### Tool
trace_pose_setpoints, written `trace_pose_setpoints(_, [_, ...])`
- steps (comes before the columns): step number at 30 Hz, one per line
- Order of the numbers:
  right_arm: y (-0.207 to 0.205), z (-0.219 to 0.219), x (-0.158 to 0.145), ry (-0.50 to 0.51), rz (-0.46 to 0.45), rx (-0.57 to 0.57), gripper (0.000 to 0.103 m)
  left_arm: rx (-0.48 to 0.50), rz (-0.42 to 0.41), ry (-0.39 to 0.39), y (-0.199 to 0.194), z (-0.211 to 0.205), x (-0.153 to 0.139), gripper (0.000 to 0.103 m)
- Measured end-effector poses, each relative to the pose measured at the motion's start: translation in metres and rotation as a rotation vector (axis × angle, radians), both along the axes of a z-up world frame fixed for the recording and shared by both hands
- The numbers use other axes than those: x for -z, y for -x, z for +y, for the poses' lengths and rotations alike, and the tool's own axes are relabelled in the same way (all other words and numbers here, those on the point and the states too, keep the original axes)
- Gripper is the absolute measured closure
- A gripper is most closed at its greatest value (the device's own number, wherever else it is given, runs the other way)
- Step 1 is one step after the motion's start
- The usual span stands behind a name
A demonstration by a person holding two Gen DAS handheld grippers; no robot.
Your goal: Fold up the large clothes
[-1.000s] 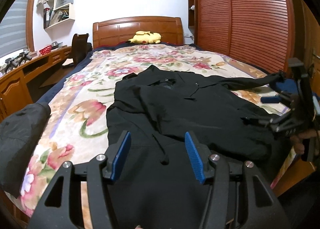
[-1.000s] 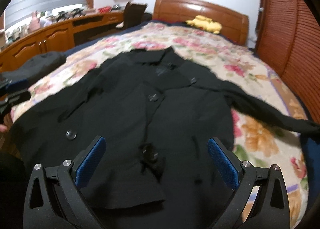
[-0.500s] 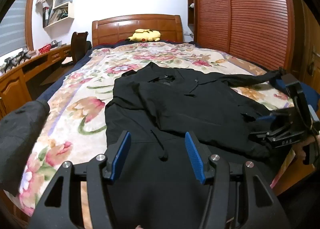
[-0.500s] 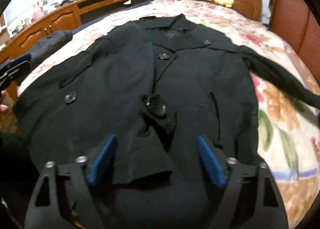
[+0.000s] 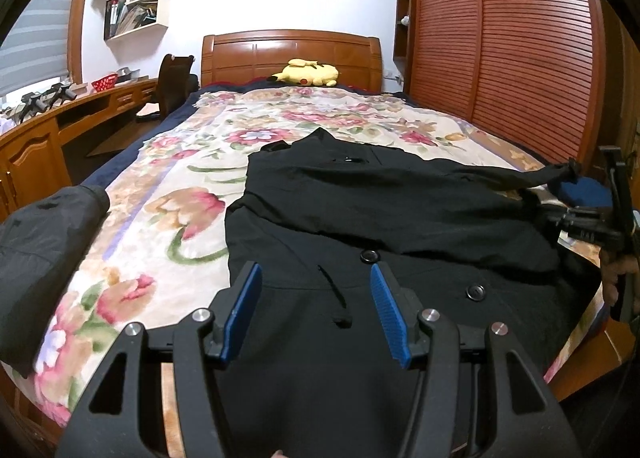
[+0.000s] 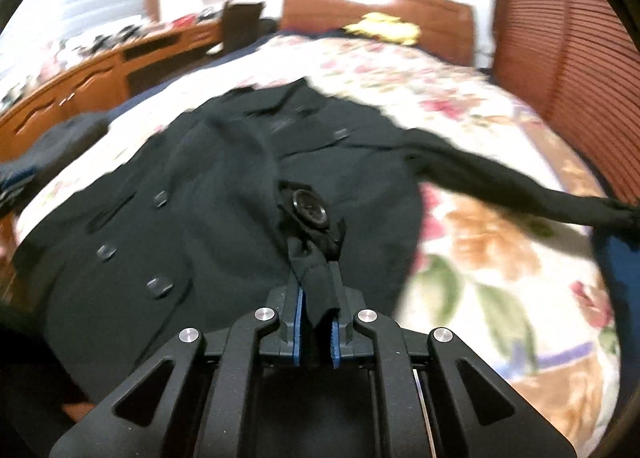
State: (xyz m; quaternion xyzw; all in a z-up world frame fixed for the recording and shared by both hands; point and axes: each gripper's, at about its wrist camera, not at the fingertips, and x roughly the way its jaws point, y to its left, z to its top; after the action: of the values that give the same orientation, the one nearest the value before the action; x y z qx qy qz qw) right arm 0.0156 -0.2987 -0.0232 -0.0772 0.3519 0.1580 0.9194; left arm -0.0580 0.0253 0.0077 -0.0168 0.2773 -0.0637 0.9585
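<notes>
Right gripper (image 6: 316,290) jaws just closed, now clamped on front edge of black coat (image 5: 400,210), fabric bunched below large button (image 6: 310,208). Coat lies spread, face up, on floral bedspread (image 5: 168,194), one sleeve (image 6: 520,186) stretched toward wardrobe side. Left gripper (image 5: 316,310) hovers over hem, fingers apart, nothing between. Dark jacket (image 5: 44,234) on bed's left edge; yellow plush (image 5: 308,74) at headboard.

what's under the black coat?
The coat lies on the floral bedspread, which shows all round it. Whatever is directly beneath the fabric is covered. The right tongs pinch its hem.
</notes>
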Motion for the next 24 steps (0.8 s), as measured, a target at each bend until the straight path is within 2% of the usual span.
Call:
trace_pose_setpoints(6, [-0.009, -0.022, -0.003, -0.01, -0.069, 0.091, 0.096, 0.004, -0.005, -0.008, 0.0, -0.002, 0.0, 0.047])
trace_pose_setpoints(8, [-0.013, -0.023, -0.001, -0.001, -0.074, 0.105, 0.091, 0.01, -0.003, -0.012, 0.0, -0.003, 0.0, 0.047])
trace_pose_setpoints(11, [-0.014, -0.025, -0.002, 0.009, -0.098, 0.145, 0.07, 0.018, -0.007, -0.014, 0.0, -0.006, -0.002, 0.047])
trace_pose_setpoints(13, [-0.013, -0.029, -0.003, -0.008, -0.108, 0.159, 0.045, 0.018, -0.009, -0.011, 0.0, -0.008, -0.003, 0.047])
trace_pose_setpoints(15, [-0.013, -0.034, -0.005, -0.032, -0.111, 0.16, 0.04, 0.017, -0.002, -0.004, -0.001, -0.009, -0.004, 0.047])
trace_pose_setpoints(21, [-0.006, -0.034, -0.015, -0.02, -0.115, 0.152, 0.038, 0.031, -0.009, -0.024, -0.002, -0.019, -0.014, 0.047])
trace_pose_setpoints(24, [-0.004, -0.04, -0.028, -0.048, -0.132, 0.156, 0.038, 0.033, -0.01, -0.038, -0.007, -0.021, -0.014, 0.047])
